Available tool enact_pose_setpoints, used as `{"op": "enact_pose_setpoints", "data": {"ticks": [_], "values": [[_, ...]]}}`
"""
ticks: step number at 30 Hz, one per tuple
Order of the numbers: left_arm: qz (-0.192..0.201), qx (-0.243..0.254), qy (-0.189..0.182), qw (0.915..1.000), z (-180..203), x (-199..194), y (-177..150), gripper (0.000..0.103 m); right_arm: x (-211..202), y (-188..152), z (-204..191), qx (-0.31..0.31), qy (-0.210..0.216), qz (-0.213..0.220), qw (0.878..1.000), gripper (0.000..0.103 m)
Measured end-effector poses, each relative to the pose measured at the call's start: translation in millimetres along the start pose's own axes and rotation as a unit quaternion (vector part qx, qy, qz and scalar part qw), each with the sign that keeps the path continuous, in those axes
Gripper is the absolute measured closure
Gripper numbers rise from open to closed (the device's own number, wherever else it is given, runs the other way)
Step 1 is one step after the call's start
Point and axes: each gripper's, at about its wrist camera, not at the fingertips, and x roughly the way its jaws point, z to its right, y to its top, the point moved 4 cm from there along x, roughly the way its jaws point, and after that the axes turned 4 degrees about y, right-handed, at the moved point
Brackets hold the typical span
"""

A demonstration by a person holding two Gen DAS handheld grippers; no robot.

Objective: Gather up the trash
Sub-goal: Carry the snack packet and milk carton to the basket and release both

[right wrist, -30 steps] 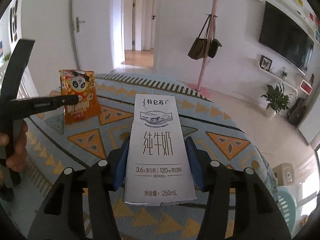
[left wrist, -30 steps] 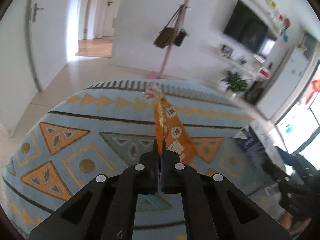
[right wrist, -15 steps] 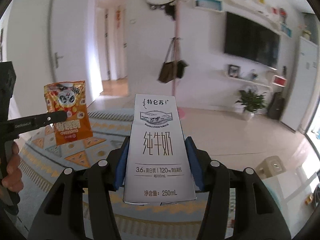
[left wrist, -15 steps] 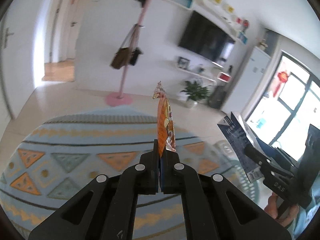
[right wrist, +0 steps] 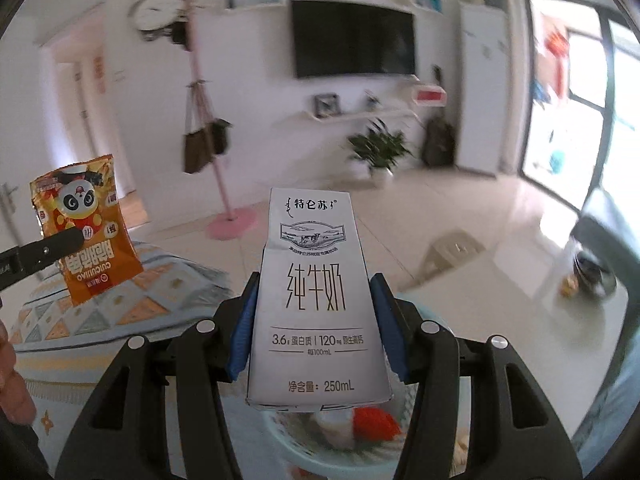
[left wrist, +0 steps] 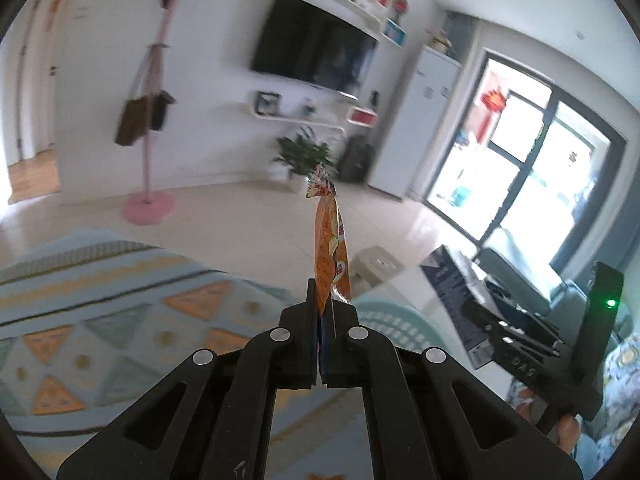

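milk carton [right wrist: 316,300]: clamped between my right gripper [right wrist: 316,320] pads, long axis pointing forward along the fingers; held in the air
snack wrapper [left wrist: 330,252]: pinched edge-on in my left gripper [left wrist: 325,320], jaws closed flat on its lower end; sticks up and forward
bin [right wrist: 288,440]: pale teal basket rim directly below my right jaws, trash already inside; right hand nearer, so I judge the carton drops first; wrapper off to my left [right wrist: 86,228]
surface: patterned rug [left wrist: 100,320] beneath left jaws; tiled floor beyond
room: TV [right wrist: 352,40], plant, coat stand
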Motion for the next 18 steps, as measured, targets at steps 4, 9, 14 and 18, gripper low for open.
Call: {"op": "enact_pose_setpoints", "data": {"ticks": [4, 9, 14, 18], "values": [[-0.029, 0.019, -0.025, 0.9991, 32, 35, -9, 0.103, 13, -11, 30, 0.02, -0.024, -0.03, 0.999, 0.052], [-0.064, 0.035, -0.036, 0.9966, 55, 70, -23, 0.103, 37, -29, 51, 0.037, -0.042, -0.086, 0.995, 0.052], [-0.101, 0.037, -0.037, 0.9935, 63, 96, -38, 0.099, 42, -43, 67, 0.056, -0.037, -0.11, 0.992, 0.051], [-0.105, 0.038, -0.022, 0.9935, 61, 102, -45, 0.066, 39, -45, 67, 0.06, -0.038, -0.111, 0.991, 0.05]]}}
